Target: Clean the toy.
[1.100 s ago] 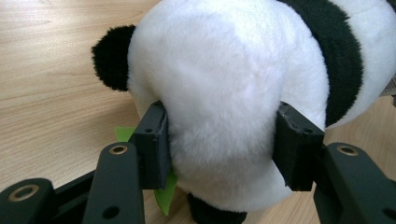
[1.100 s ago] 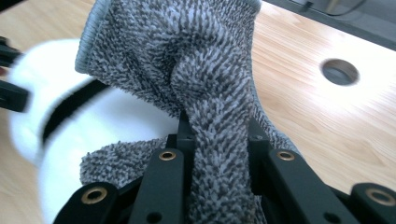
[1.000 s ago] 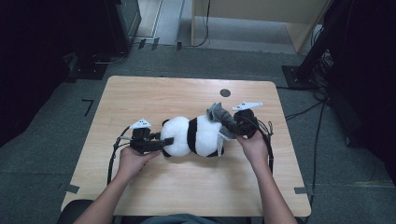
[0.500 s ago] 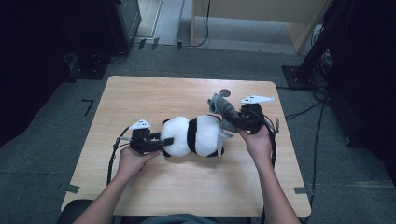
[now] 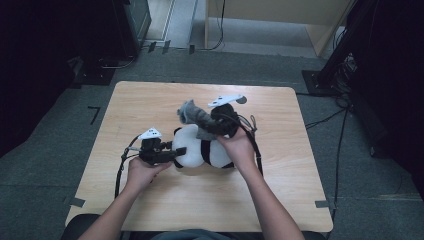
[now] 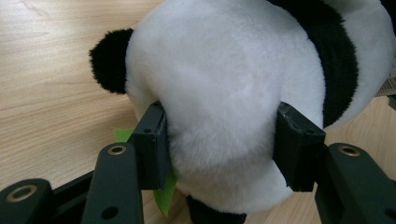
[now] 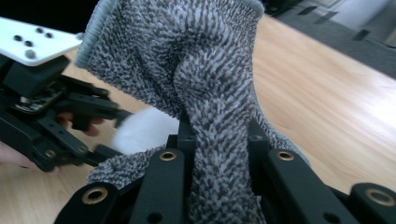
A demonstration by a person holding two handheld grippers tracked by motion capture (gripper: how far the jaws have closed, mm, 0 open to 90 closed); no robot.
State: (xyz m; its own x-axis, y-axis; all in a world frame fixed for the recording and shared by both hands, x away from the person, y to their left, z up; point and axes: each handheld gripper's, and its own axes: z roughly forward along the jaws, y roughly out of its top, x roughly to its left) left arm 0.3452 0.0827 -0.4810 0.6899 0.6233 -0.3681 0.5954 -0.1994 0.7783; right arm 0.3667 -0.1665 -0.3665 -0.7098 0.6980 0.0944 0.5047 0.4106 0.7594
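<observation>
So the setup is a light wooden table (image 5: 150, 100) with rounded corners, and a person sitting at the near edge with a two-jaw tool in each hand.

The left gripper (image 5: 176, 152) is clamped on a plush black-and-white panda toy (image 5: 205, 150). In the left gripper view you can see both black pads (image 6: 152, 149) pressed right into the white fur of the panda (image 6: 224, 93), one on each side, squishing it a bit. There's a round black ear or paw sticking out at the upper left of that view, and a black band of fur across the upper right. A little bright green tag (image 6: 163, 191) peeks out from under the toy just beside the near pad. The panda lies on its side roughly in the middle of the table, a bit toward the person.

The right gripper (image 5: 202, 124) is pinched together on a grey fuzzy terry cloth (image 5: 192, 114). In the right gripper view the cloth (image 7: 201, 84) is bunched up between the jaws and fans out above them, with a stitched hem along the top. From the high view, the cloth is held just above the far side of the panda, up off the table.

The left gripper (image 7: 100, 114) also shows at the left of the right gripper view, with its white plate on top and a bit of white fur next to it.
</observation>
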